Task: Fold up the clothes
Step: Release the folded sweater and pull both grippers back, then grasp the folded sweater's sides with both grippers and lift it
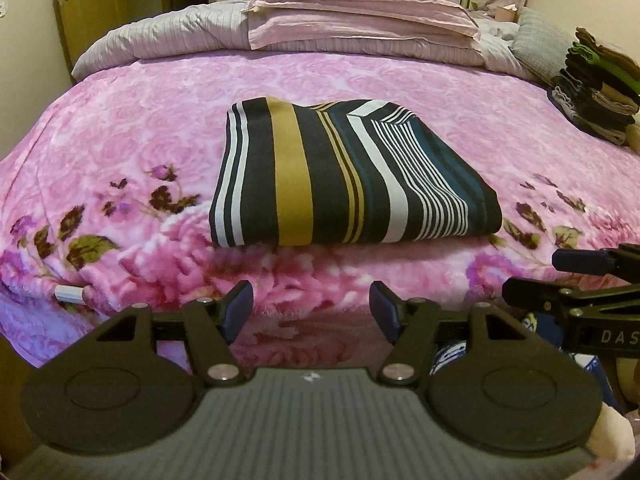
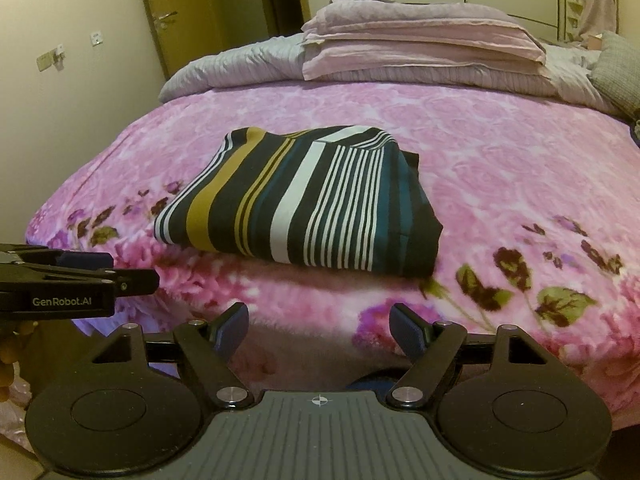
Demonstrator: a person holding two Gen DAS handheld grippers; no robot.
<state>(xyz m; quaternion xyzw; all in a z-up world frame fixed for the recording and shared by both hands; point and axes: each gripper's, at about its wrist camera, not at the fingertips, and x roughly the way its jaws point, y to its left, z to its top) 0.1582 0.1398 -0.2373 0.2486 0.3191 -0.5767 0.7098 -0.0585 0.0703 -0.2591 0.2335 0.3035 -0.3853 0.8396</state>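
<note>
A folded striped garment (image 1: 344,176) in navy, mustard, white and teal lies flat on the pink floral blanket (image 1: 140,128), a neat rectangle. In the right wrist view the same garment (image 2: 304,204) lies ahead and a little left. My left gripper (image 1: 311,307) hangs open just short of the garment's near edge, with nothing between its blue pads. My right gripper (image 2: 319,328) is open too, near the blanket's front edge, and holds nothing. Each gripper shows in the other's view: the right gripper (image 1: 580,280) at the right edge, the left gripper (image 2: 104,270) at the left edge.
A stack of folded clothes (image 1: 596,84) stands at the bed's far right. Pink pillows (image 1: 360,12) and a grey duvet (image 1: 168,40) fill the head of the bed. A wooden door (image 2: 172,20) is beyond the bed on the left. A small white tube (image 1: 69,293) lies at the blanket's left.
</note>
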